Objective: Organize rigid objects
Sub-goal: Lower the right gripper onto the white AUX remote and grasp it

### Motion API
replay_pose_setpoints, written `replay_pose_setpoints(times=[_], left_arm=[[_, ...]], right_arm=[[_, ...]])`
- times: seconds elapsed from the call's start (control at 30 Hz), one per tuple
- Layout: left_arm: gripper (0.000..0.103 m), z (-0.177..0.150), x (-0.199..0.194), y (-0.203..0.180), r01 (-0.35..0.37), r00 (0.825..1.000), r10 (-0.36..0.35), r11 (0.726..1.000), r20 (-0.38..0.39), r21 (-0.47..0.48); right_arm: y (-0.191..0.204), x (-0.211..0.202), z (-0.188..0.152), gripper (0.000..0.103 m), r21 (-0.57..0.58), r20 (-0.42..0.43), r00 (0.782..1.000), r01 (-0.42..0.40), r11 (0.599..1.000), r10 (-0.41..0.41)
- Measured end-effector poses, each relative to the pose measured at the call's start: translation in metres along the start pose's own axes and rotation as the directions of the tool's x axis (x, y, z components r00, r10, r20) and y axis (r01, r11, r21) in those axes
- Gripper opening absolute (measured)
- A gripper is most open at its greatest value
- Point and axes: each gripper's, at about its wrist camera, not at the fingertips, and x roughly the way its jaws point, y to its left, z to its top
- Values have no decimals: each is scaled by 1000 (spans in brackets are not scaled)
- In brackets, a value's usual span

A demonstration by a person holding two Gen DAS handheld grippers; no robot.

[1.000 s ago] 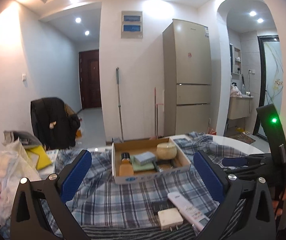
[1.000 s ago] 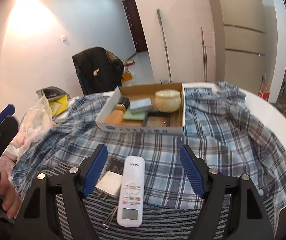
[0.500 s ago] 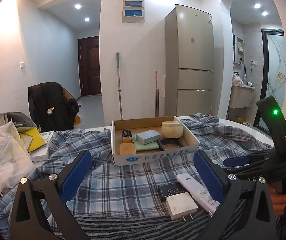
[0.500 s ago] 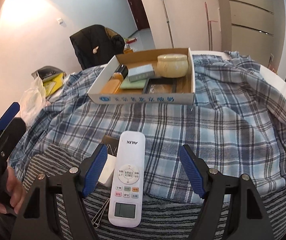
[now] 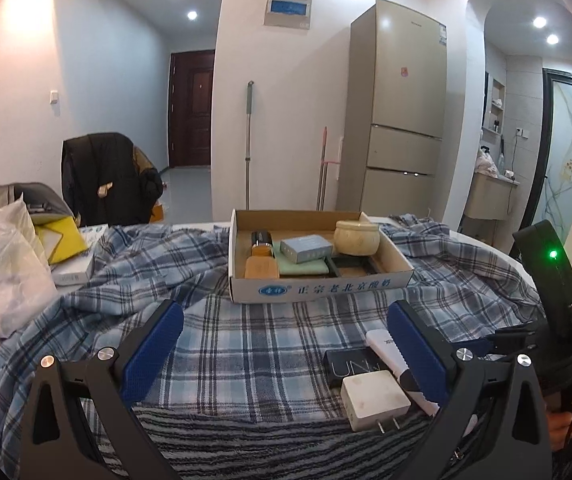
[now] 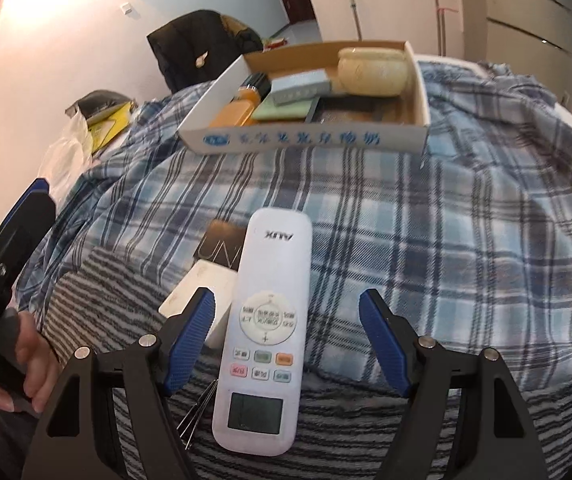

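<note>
We are holding the right gripper (image 6: 286, 336) wide open over the white AUX remote (image 6: 267, 332) — its jaws are straddling the remote's middle, not touching it, gripping nothing. The remote is lying face up on the plaid cloth (image 6: 466, 220), just beside a white charger plug (image 6: 195, 296) and a black box (image 6: 221, 244). We are keeping the left gripper (image 5: 283, 350) wide open too, empty, hovering above the cloth to the left of the charger (image 5: 374, 398). Beyond, the cardboard tray (image 5: 322, 290) is sitting on the cloth — holding a cream jar (image 5: 356, 236), a grey box (image 5: 306, 249) and an amber bottle (image 5: 261, 262).
</note>
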Motion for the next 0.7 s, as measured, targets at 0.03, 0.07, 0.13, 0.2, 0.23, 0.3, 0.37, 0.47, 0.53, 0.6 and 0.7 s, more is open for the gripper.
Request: replay_pose_setpoints(times=[0.03, 0.07, 0.13, 0.2, 0.23, 0.3, 0.37, 0.47, 0.53, 0.6, 0.7], left_arm=[[103, -1, 0, 0, -1, 1000, 1, 1000, -3, -1], [103, -1, 1, 1, -2, 1000, 2, 1000, -5, -2], [103, -2, 1, 1, -3, 1000, 3, 1000, -3, -4], [103, -2, 1, 0, -4, 1000, 4, 1000, -2, -3], [103, -2, 1, 1, -5, 1000, 5, 1000, -5, -2], [103, -2, 1, 1, -8, 1000, 8, 1000, -7, 0], [103, -2, 1, 1, -8, 1000, 8, 1000, -6, 1], [103, -2, 1, 1, -8, 1000, 8, 1000, -8, 2], [103, -2, 1, 1, -11, 1000, 11, 1000, -10, 1], [103, -2, 1, 1, -13, 1000, 13, 1000, -9, -2], [103, 0, -1, 2, -21, 1000, 21, 1000, 2, -4]], right_arm=[[0, 2, -1, 73, -1, -10, 1000, 0, 1000, 0], [0, 4, -2, 73, 0, -16, 1000, -2, 1000, 3], [0, 4, -2, 70, 2, -16, 1000, -7, 1000, 8], [2, 2, -3, 65, -8, -15, 1000, -14, 1000, 14], [4, 2, -3, 63, -15, -13, 1000, -12, 1000, 12], [6, 1, -4, 56, -32, -12, 1000, -9, 999, 9], [6, -1, -3, 46, -33, -12, 1000, -8, 999, 7], [4, -3, -3, 42, -27, -19, 1000, -5, 1000, 4], [3, -5, -2, 41, -26, -22, 1000, 8, 1000, -9], [3, -12, -3, 41, -33, -17, 1000, 22, 999, -22], [4, -25, -6, 40, -70, -11, 998, 63, 996, -63]])
